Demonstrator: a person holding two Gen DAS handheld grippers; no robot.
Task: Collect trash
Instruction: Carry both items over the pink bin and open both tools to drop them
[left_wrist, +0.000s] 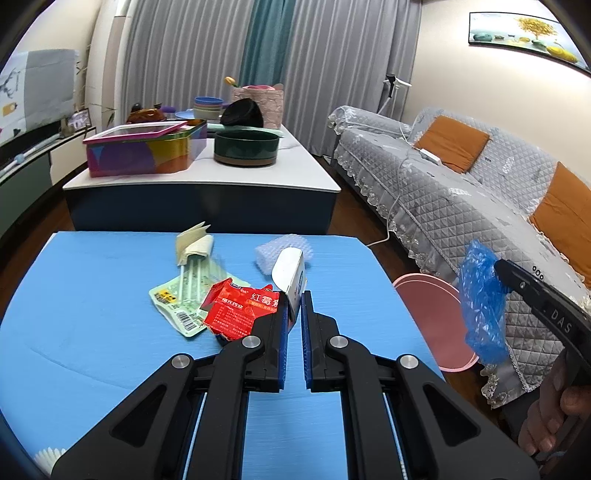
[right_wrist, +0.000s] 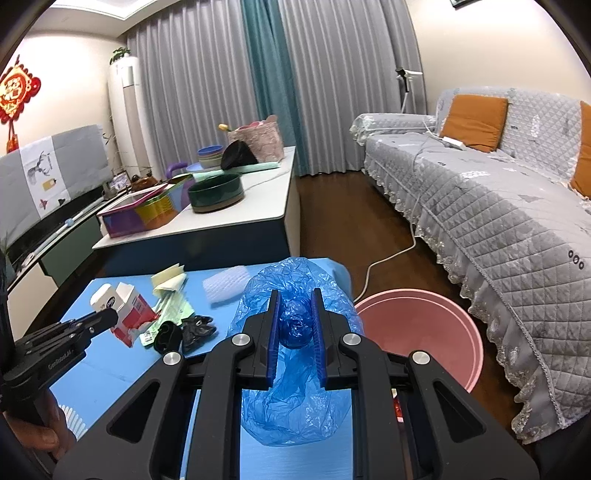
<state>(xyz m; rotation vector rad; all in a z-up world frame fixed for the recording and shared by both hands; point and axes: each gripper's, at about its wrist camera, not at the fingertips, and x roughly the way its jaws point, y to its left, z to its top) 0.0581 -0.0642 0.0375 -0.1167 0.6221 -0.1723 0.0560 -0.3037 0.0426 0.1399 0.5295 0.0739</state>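
Note:
My left gripper (left_wrist: 294, 300) is shut on a torn red and white carton (left_wrist: 240, 308) and holds it over the blue table (left_wrist: 92, 332); it also shows in the right wrist view (right_wrist: 127, 314). My right gripper (right_wrist: 295, 301) is shut on a crumpled blue plastic bag (right_wrist: 295, 398), held near the table's right edge beside the pink bin (right_wrist: 436, 325). The bag (left_wrist: 480, 306) and bin (left_wrist: 432, 314) show in the left wrist view too. A green wrapper (left_wrist: 181, 295), folded paper (left_wrist: 194, 243), white foam net (left_wrist: 273, 251) and black scrap (right_wrist: 184, 332) lie on the table.
A white coffee table (left_wrist: 207, 173) with a colourful tin (left_wrist: 144, 147), a dark bowl (left_wrist: 245, 147) and dishes stands beyond. A grey-covered sofa (right_wrist: 498, 206) runs along the right. A white cable (right_wrist: 388, 254) lies on the wooden floor.

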